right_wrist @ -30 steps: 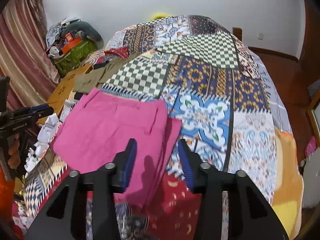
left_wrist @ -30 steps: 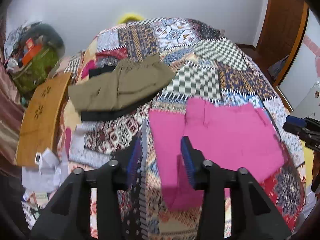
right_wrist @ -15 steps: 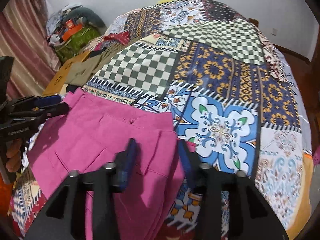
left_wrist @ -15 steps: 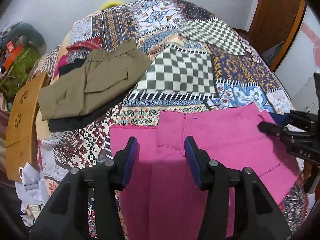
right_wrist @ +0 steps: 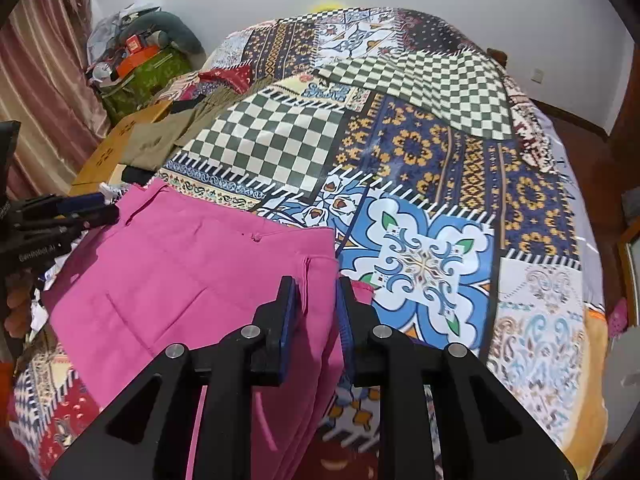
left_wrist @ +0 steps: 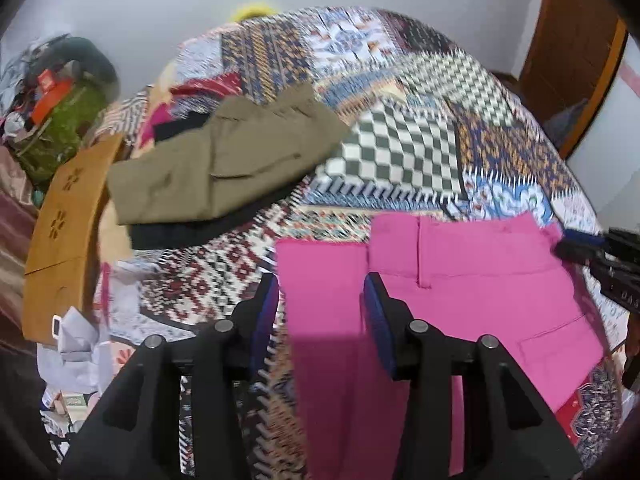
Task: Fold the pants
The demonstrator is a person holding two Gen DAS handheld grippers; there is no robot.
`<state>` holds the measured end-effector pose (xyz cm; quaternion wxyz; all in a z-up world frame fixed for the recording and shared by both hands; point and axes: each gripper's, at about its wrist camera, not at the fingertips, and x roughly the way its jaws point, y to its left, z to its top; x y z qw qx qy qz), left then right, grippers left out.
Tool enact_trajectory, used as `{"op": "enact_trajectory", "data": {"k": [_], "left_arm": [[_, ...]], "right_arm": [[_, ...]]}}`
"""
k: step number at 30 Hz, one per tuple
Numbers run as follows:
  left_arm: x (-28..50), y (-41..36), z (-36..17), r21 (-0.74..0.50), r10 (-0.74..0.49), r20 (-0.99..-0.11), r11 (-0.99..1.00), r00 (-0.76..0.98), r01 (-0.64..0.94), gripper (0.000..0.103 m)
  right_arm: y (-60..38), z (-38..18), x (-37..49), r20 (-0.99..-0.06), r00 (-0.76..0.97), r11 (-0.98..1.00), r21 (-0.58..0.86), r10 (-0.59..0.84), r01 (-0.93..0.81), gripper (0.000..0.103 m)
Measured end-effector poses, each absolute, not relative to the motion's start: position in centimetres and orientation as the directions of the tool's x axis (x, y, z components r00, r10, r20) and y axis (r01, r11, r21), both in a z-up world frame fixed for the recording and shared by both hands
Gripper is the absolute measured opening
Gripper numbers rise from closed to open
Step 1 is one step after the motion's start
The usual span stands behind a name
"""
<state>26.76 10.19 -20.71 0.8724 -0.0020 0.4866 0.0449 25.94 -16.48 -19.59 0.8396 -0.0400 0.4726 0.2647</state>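
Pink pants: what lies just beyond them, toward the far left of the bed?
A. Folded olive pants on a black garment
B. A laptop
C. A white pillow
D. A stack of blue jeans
A: in the left wrist view, olive pants lie on a black garment beyond the pink pants.

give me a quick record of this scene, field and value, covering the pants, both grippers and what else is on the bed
surface: patchwork bedspread
task garment: pink pants, lying flat and partly folded
left gripper: open, over the pink pants' left edge, nothing between the fingers
right gripper: jaws narrowed around the pink pants' right edge; firm contact cannot be told
other clothing: olive pants folded on top of a dark garment, far left of the bed
beside the bed: wooden board, green bag
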Motion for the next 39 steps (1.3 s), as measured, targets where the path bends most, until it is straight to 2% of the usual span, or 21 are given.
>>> {"op": "enact_trajectory", "data": {"k": [2, 4, 5, 7, 9, 16, 23, 24, 26, 28, 31, 32, 33, 34, 35, 37, 39], "left_arm": [[26.3, 11.1, -19.6, 0.007, 0.056, -0.841, 0.996, 0.538, -0.094, 0.063], [25.8, 11.9, -18.7, -0.024, 0.039, -0.832, 0.994, 0.554, -0.106, 0.077], [25.6, 12.2, -18.3, -0.04, 0.03, -0.827, 0.993, 0.562, -0.111, 0.081], [25.2, 12.7, -18.1, -0.064, 0.011, -0.826, 0.992, 0.563, -0.113, 0.082], [25.0, 12.9, -18.6, -0.083, -0.013, -0.84, 0.991, 0.542, -0.106, 0.082], [24.8, 11.5, -22.6, -0.15, -0.105, -0.891, 0.986, 0.441, -0.069, 0.082], [25.4, 11.5, -24.2, -0.227, -0.19, -0.892, 0.973, 0.411, -0.043, 0.08], [25.5, 11.6, -24.3, -0.247, -0.211, -0.888, 0.968, 0.408, -0.038, 0.079], [25.4, 12.1, -24.5, -0.302, -0.265, -0.878, 0.953, 0.399, -0.031, 0.068], [25.3, 12.0, -24.3, -0.32, -0.285, -0.869, 0.947, 0.404, -0.022, 0.059], [25.0, 10.7, -23.6, -0.292, -0.266, -0.866, 0.957, 0.424, 0.005, 0.043], [24.8, 10.4, -23.4, -0.275, -0.251, -0.866, 0.961, 0.432, 0.007, 0.037], [24.8, 10.1, -23.2, -0.263, -0.241, -0.867, 0.965, 0.436, 0.009, 0.033], [24.8, 9.9, -23.0, -0.25, -0.227, -0.867, 0.968, 0.443, 0.008, 0.026], [24.6, 9.5, -22.7, -0.221, -0.196, -0.868, 0.975, 0.455, -0.001, 0.016], [24.4, 9.0, -22.2, -0.192, -0.166, -0.864, 0.981, 0.475, -0.006, 0.013], [24.0, 8.2, -21.7, -0.132, -0.114, -0.86, 0.991, 0.497, -0.003, 0.012]], "right_arm": [[-16.8, -18.9, 25.4, -0.811, 0.417, 0.859, 0.189, 0.41, -0.476, 0.031], [-17.0, -18.2, 24.8, -0.801, 0.428, 0.859, 0.198, 0.419, -0.472, 0.05], [-17.1, -17.9, 24.5, -0.795, 0.436, 0.86, 0.199, 0.422, -0.47, 0.055], [-17.3, -17.3, 23.7, -0.787, 0.447, 0.859, 0.197, 0.426, -0.472, 0.067], [-17.5, -17.0, 23.0, -0.78, 0.456, 0.86, 0.197, 0.428, -0.471, 0.073], [-17.7, -19.0, 22.6, -0.802, 0.396, 0.861, 0.264, 0.446, -0.435, 0.075], [-17.5, -22.0, 23.6, -0.819, 0.292, 0.838, 0.359, 0.494, -0.41, 0.076], [-17.6, -22.1, 23.7, -0.816, 0.286, 0.835, 0.371, 0.502, -0.407, 0.076], [-17.6, -22.3, 24.0, -0.816, 0.277, 0.831, 0.379, 0.508, -0.408, 0.074], [-17.2, -22.2, 23.9, -0.811, 0.274, 0.821, 0.38, 0.517, -0.427, 0.06], [-16.8, -21.9, 23.9, -0.801, 0.272, 0.807, 0.385, 0.533, -0.448, 0.041], [-16.7, -21.9, 23.9, -0.801, 0.274, 0.808, 0.384, 0.532, -0.447, 0.038], [-16.7, -21.8, 23.9, -0.8, 0.279, 0.81, 0.383, 0.531, -0.445, 0.03], [-16.7, -21.8, 23.9, -0.798, 0.286, 0.812, 0.381, 0.53, -0.442, 0.022], [-16.9, -21.6, 23.9, -0.796, 0.296, 0.815, 0.379, 0.529, -0.438, 0.018], [-17.1, -21.2, 23.8, -0.787, 0.316, 0.818, 0.378, 0.53, -0.433, 0.012], [-16.9, -20.6, 23.8, -0.781, 0.339, 0.823, 0.362, 0.524, -0.439, 0.01]]}}
